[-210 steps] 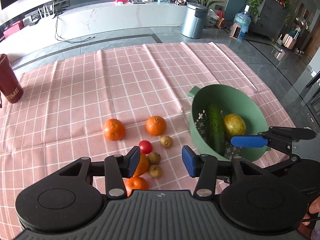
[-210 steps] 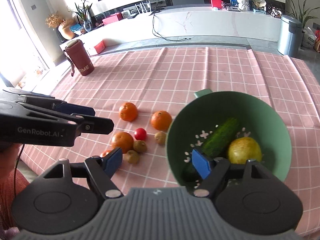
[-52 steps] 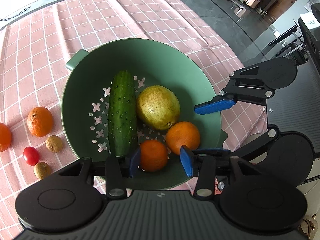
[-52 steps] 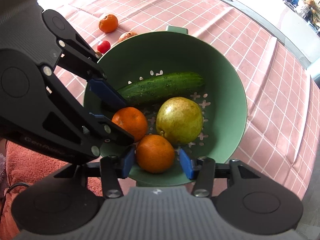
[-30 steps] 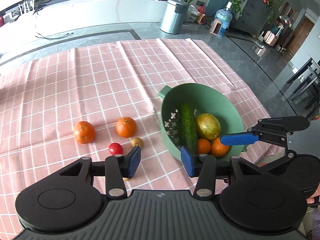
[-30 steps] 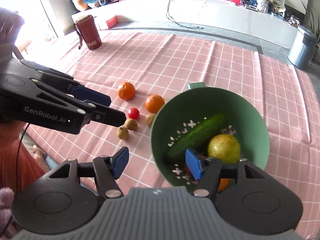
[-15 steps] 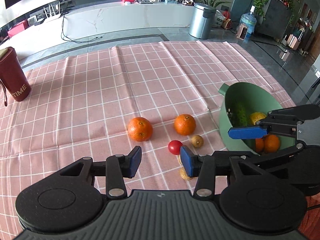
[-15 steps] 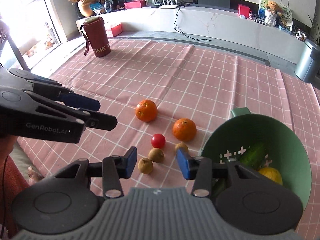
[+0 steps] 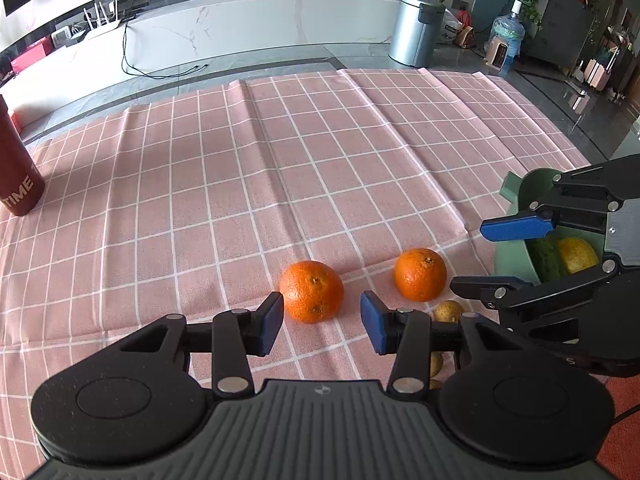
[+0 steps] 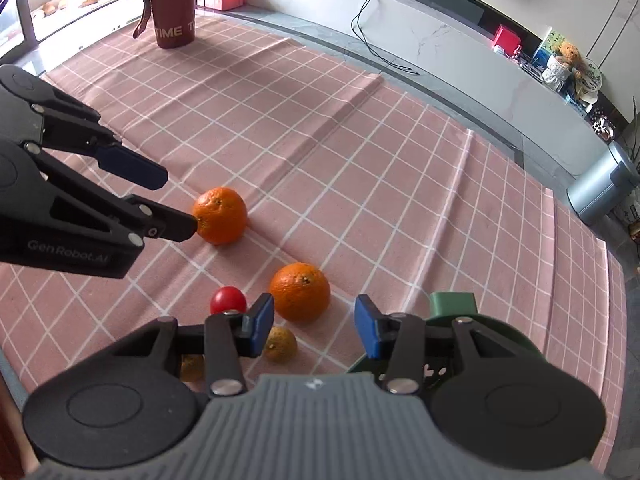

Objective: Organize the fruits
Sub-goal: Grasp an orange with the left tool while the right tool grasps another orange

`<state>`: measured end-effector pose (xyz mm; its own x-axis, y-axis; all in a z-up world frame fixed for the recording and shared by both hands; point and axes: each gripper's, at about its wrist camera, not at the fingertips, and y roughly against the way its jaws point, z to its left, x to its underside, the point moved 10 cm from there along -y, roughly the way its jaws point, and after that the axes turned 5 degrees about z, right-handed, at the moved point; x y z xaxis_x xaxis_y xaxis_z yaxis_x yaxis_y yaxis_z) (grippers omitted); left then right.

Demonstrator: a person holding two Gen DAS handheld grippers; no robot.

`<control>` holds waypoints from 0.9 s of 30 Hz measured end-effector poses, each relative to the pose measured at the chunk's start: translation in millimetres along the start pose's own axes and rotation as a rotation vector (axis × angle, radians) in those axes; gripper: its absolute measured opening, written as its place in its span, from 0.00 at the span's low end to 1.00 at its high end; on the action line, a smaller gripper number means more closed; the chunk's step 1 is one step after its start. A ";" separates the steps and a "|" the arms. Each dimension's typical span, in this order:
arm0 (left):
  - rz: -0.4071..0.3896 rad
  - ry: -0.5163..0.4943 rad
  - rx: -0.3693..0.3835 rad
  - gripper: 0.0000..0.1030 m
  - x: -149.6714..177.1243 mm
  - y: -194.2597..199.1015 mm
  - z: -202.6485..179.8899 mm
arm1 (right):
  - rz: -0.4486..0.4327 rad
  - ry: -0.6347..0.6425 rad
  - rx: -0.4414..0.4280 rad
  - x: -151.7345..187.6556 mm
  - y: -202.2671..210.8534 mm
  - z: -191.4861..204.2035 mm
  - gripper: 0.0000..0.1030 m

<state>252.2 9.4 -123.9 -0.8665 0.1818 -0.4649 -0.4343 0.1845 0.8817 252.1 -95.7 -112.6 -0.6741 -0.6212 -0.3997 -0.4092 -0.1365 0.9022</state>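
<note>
Two oranges lie on the pink checked cloth. My left gripper (image 9: 322,322) is open, its fingertips just short of the left orange (image 9: 311,291), which also shows in the right wrist view (image 10: 220,215). My right gripper (image 10: 314,328) is open just short of the right orange (image 10: 300,291), which also shows in the left wrist view (image 9: 420,275). A red cherry tomato (image 10: 228,300) and small brown fruits (image 10: 281,344) lie beside it. The green colander (image 9: 516,256) at the right holds a cucumber (image 9: 546,258) and a yellow pear (image 9: 578,254).
A dark red "TIME" bottle (image 10: 174,8) stands at the far left of the table. The cloth (image 9: 280,168) has raised folds. The table's edge is near on the right, with floor and a steel bin (image 9: 416,34) beyond.
Both grippers have moved left, away from the colander, and come down close to the two oranges on the cloth. Both stay open and empty.
</note>
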 end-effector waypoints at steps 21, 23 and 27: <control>0.051 0.031 0.034 0.52 -10.7 -44.4 11.1 | 0.113 0.138 -0.133 -9.4 -42.6 4.4 0.40; 0.053 0.033 0.036 0.52 -11.3 -46.0 11.1 | 0.142 0.149 -0.143 -7.0 -46.2 5.3 0.41; 0.059 0.025 0.038 0.51 -10.4 -47.1 9.5 | 0.159 0.142 -0.158 -4.3 -52.0 7.7 0.37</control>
<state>284.0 7.9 -161.3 -0.8963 0.1696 -0.4097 -0.3730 0.2112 0.9035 271.5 -80.0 -159.1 -0.6245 -0.7450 -0.2346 -0.1967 -0.1406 0.9703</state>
